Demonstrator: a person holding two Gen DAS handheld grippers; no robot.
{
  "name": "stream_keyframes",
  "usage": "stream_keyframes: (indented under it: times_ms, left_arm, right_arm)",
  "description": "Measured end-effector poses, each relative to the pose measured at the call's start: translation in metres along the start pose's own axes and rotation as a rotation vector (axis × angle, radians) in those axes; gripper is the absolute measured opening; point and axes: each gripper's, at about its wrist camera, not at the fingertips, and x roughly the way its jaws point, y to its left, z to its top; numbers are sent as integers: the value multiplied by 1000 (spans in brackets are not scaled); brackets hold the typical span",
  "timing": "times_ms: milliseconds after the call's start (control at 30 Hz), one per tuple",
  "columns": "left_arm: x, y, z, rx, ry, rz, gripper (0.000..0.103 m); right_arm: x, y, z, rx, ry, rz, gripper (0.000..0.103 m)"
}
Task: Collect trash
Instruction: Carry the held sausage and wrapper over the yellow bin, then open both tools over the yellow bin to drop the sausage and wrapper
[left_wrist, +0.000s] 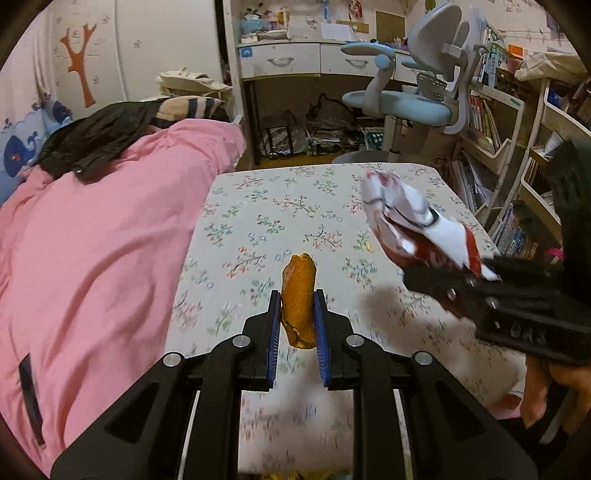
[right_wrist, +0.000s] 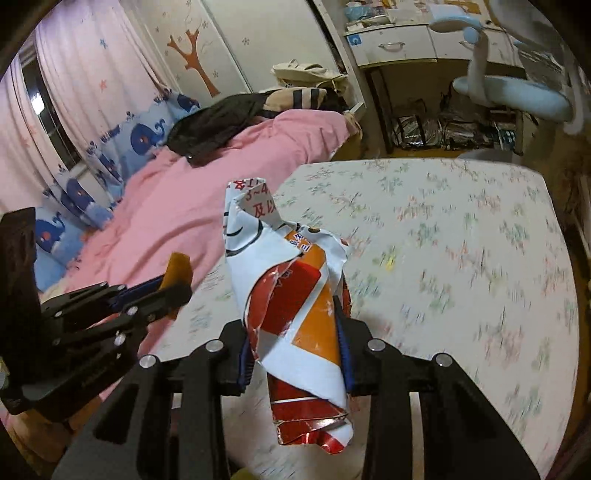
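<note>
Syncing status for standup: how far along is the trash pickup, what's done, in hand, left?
Done: both pieces are picked up and clear of the floral table; no other trash shows on the part in view. In hand: left gripper is shut on the orange peel; right gripper is shut on the crumpled wrapper. Left: drop both somewhere; no bin shows in either view.
</note>
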Motion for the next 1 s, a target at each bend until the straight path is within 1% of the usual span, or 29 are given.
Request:
stream_keyframes:
  times_ms: [133, 233, 367, 500, 567, 700, 833, 933, 1000]
  left_arm:
    - [-30, -4, -14, 4, -9, 12, 17]
    - [-49, -8, -25, 9, -16, 16, 17]
    - [-68, -10, -38, 0, -18, 11, 17]
    - [-80, -9, -52, -9, -6, 8, 17]
    - [-84, -9, -58, -14, 1, 5, 17]
    - [-94, -7, -76, -22, 17, 1, 17]
    - [-93, -8, -93, -20, 50, -2, 17]
    - [-93, -10, -106, -17, 74, -9, 17]
    - [-92, -13, -117, -16, 98, -16, 17]
  right_arm:
    - [-16, 9, -33, 46, -5, 18, 36]
    - [-24, 16, -57, 74, 8, 36, 37]
    - [-28, 29, -85, 74, 38, 33, 37]
    - [-31, 42, -104, 48, 73, 10, 37]
    - [-29, 48, -114, 27, 105, -16, 37]
    - [-32, 56, -144, 5, 166, -56, 38]
    - [-32, 61, -169, -4, 218, -92, 39]
    - [-32, 63, -184, 10, 255, -92, 44]
    - [-31, 64, -189, 10, 270, -108, 53]
